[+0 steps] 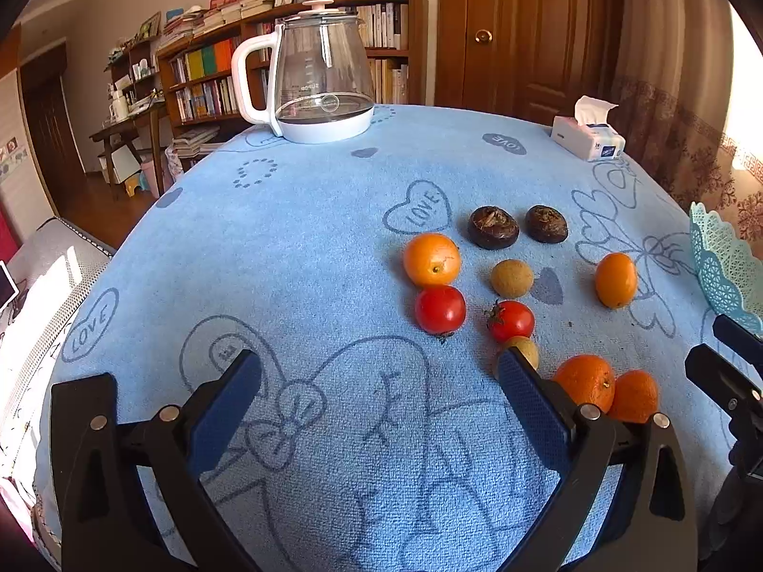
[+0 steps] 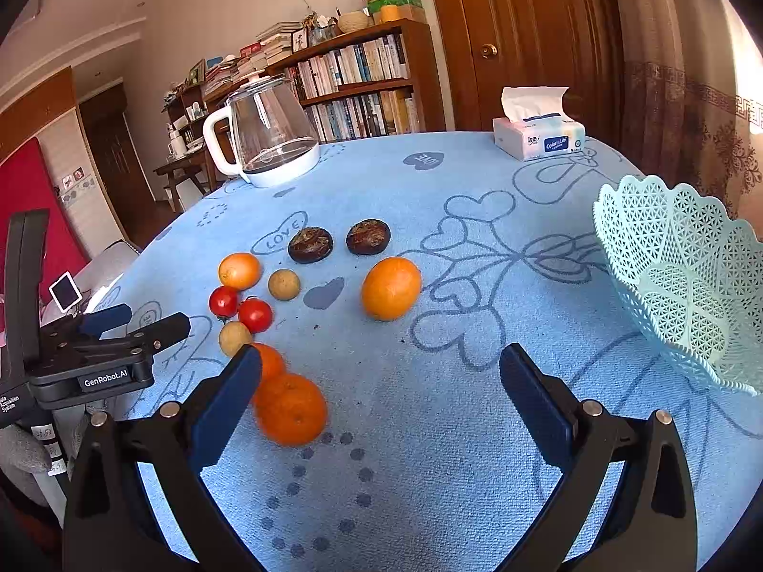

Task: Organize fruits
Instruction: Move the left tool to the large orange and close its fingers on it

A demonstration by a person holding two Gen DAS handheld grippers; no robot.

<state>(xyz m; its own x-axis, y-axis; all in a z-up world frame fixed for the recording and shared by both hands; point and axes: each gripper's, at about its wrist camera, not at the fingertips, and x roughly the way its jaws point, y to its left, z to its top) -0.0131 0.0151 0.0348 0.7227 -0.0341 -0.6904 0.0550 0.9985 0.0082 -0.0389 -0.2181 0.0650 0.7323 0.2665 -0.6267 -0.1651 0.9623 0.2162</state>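
Starting out, we hold both the left hand-held gripper (image 1: 381, 376) and right hand-held gripper (image 2: 381, 372) apart and empty above the terry-clothed worktop (image 2: 429, 453). Smooth round oranges (image 2: 391, 288), glossy tomatoes (image 2: 255, 314) and rough dark chestnuts (image 2: 310, 244) lie loose; next, we judge, one goes into the lattice plastic basket (image 2: 686, 276) at right.

Fruits (image 2: 286, 300) are being kept loose on the cloth (image 2: 429, 453), left of the basket (image 2: 686, 281). The kettle (image 2: 267, 138) is being kept behind them, the tissue box (image 2: 539, 138) at the far right.
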